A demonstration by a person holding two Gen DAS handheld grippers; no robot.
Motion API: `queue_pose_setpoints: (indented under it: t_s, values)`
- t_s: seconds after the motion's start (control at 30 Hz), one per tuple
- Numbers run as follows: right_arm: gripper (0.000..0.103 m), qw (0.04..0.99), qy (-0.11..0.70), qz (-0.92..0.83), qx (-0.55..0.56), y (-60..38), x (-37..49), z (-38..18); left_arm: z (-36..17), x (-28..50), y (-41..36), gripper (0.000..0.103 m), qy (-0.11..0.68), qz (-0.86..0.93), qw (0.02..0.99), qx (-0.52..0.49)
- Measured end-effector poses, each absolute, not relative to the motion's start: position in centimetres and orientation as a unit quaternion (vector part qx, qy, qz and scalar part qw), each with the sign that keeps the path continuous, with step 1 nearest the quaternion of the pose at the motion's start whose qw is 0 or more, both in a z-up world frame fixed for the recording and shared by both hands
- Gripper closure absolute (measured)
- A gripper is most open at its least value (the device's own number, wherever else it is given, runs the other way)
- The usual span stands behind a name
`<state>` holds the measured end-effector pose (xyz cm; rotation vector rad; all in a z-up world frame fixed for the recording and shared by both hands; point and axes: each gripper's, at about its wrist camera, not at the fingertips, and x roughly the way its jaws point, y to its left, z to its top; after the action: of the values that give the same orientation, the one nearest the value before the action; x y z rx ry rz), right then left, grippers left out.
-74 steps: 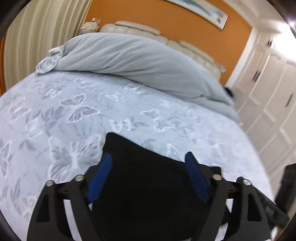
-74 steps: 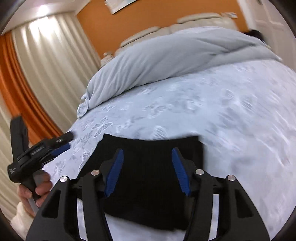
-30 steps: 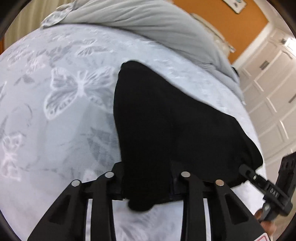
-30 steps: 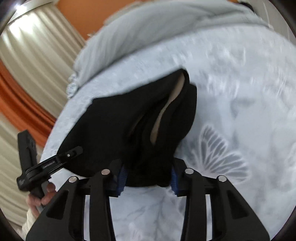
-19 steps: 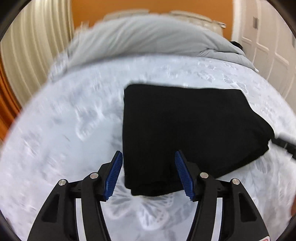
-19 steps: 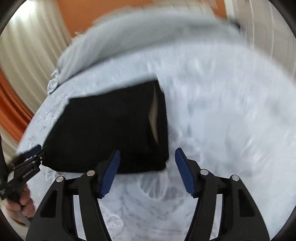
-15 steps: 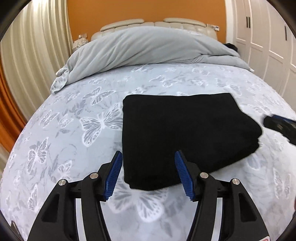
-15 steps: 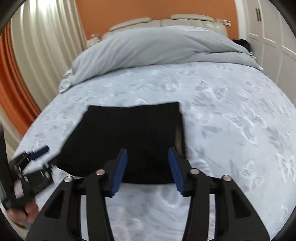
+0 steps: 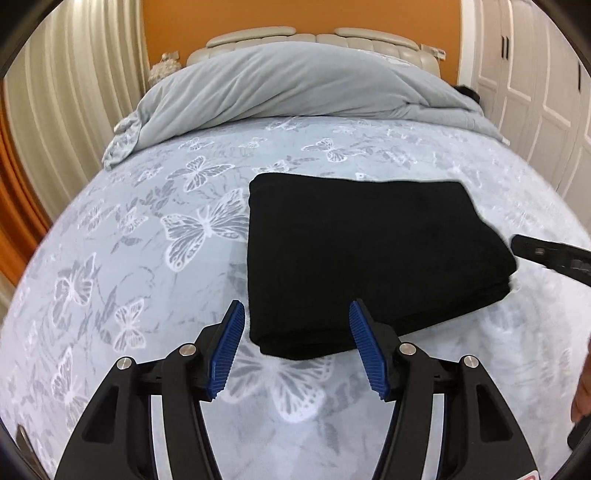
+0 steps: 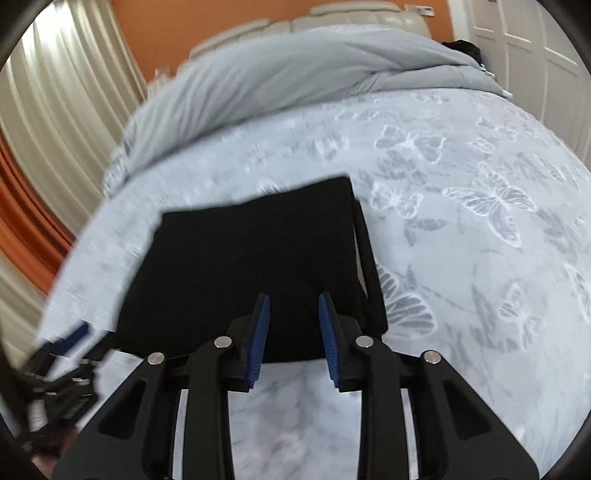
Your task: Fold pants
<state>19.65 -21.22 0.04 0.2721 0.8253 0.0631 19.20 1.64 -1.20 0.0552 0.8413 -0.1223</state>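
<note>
The black pants [image 9: 369, 251] lie folded into a flat rectangle on the butterfly-print bedspread [image 9: 147, 266]; they also show in the right wrist view [image 10: 251, 266]. My left gripper [image 9: 297, 314] is open and empty, hovering just in front of the fold's near left corner. My right gripper [image 10: 294, 306] is open with a narrower gap, empty, over the near right edge of the pants. The right gripper's tip [image 9: 546, 254] shows in the left wrist view beside the fold's right corner. The left gripper [image 10: 62, 354] appears at the lower left of the right wrist view.
A grey duvet [image 9: 295, 85] is bunched across the head of the bed below a cream headboard [image 9: 314, 35]. Curtains [image 9: 74, 92] hang on the left and white wardrobe doors [image 9: 535, 74] stand on the right.
Both grippers were shut on the near edge of the pants one second ago, then let go and drew back. Since half a second ago the right gripper's fingers have narrowed.
</note>
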Motion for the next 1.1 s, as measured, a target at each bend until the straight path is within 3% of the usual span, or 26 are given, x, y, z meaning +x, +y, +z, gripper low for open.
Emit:
queue_pose_setpoints:
  t_s: [0.07,0.2,0.3,0.43,0.63,1.1]
  values:
    - [0.074,0.924,0.369,0.008,0.098,-21.3,15.9,2.3,0.2,18.1,2.5,0.038,0.405,-0.065,0.912,0.000]
    - [0.043,0.943,0.319,-0.032,0.092,-22.4,9.3,3.5,2.2,12.9,4.0,0.029,0.363,-0.055,0.930,0.009]
    - [0.040,0.940,0.323,-0.023,0.107,-22.4,6.1,2.7,1.9,8.1,5.0,0.024,0.323,-0.030,0.946,0.025]
    - [0.015,0.950,0.305,-0.022,0.063,-20.3,2.3,1.1,0.5,4.1,6.4,0.021,0.326,-0.029,0.945,0.007]
    - [0.015,0.950,0.312,-0.012,0.011,-18.4,-0.3,-0.7,-0.9,2.2,7.3,0.021,0.338,-0.032,0.940,-0.024]
    - [0.013,0.951,0.305,-0.036,0.042,-19.5,-0.4,-1.5,-1.4,1.2,5.7,0.021,0.317,-0.037,0.948,0.018]
